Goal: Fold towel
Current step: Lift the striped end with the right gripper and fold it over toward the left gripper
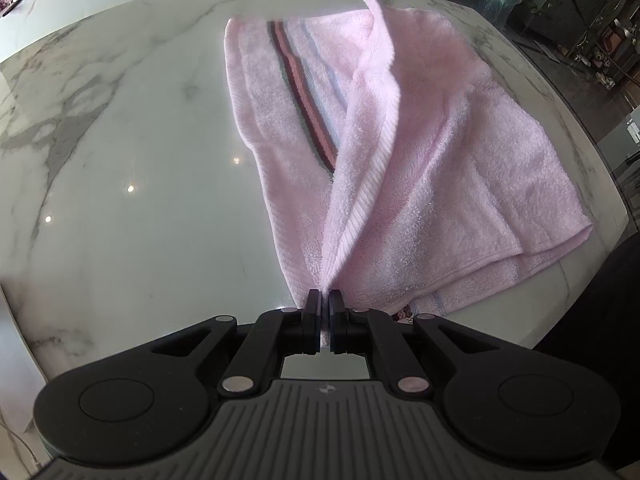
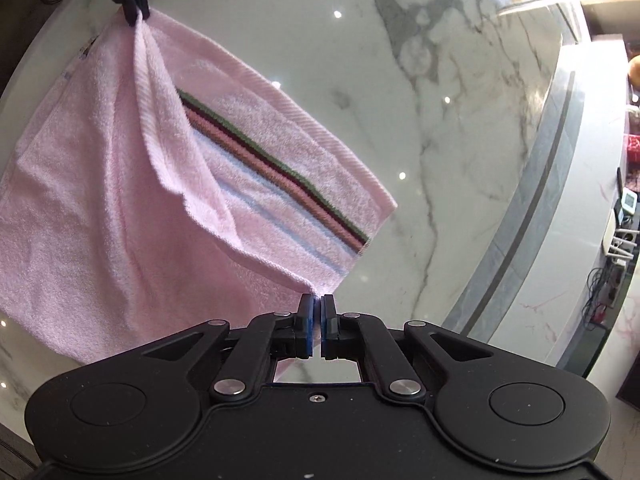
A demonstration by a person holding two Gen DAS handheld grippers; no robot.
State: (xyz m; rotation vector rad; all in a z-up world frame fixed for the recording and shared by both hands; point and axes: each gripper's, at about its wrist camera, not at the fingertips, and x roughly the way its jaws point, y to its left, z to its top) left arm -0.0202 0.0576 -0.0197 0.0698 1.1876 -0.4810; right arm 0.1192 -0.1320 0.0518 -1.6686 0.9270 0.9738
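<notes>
While both corners sit pinched, keep the hem between them taut. Left tongs (image 1: 325,300) clamped together on the near corner of the pink towel (image 1: 460,152), at the near edge of the white marble counter (image 1: 132,152). Right tongs (image 2: 317,305) likewise shut on the other corner of the same hem, raised clear of the stone, so that a thin flap stands up between the two grips. Rest of the towel still flat on the counter, right of centre in the left view, with the dark red, green and pale blue stripes (image 1: 304,92) showing along its left side.

Probably the start of a fold across the towel: carry both corners over together, level with each other, toward the opposite edge. Match the pace of the two hands, or the flap twists and lands skewed. Lift only enough to clear the lower layer; too high drags the whole cloth over the slick marble. Lay corner on corner, edge on edge, then let go. Terry cloth limp and grippy against itself, so likely to stay where laid.
</notes>
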